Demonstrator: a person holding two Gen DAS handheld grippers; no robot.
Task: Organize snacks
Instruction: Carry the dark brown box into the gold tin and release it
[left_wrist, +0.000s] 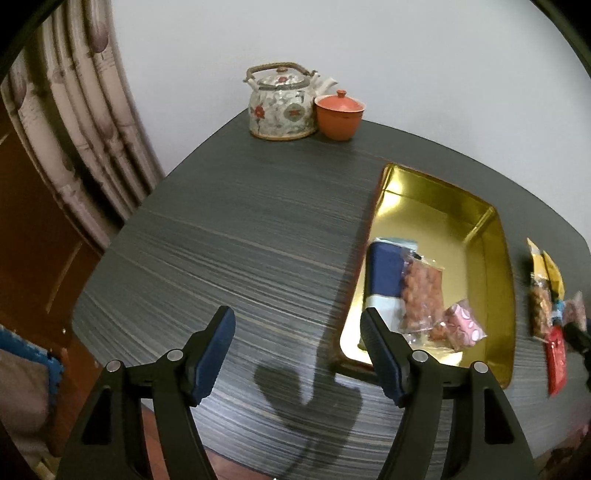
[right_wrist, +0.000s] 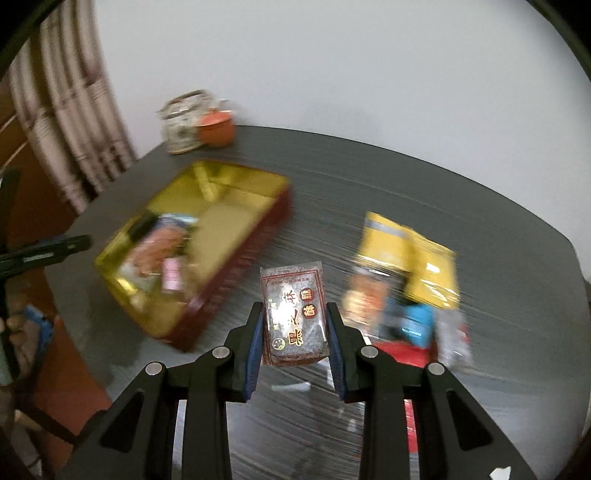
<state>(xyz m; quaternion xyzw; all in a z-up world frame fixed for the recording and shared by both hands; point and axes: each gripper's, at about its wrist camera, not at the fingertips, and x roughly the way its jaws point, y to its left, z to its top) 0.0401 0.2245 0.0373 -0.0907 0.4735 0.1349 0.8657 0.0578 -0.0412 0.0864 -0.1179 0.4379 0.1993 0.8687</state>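
A gold-lined tin box with red outer walls sits on the dark table and holds a blue packet, a clear bag of reddish snacks and a pink packet. My left gripper is open and empty over the table, left of the box. My right gripper is shut on a dark sesame snack packet with red and gold print, held above the table, right of the box. Loose snacks, a yellow bag among them, lie to its right.
A floral teapot and an orange lidded cup stand at the table's far edge by the white wall. A curtain hangs at the left. More snack packets lie right of the box. The right wrist view is motion-blurred.
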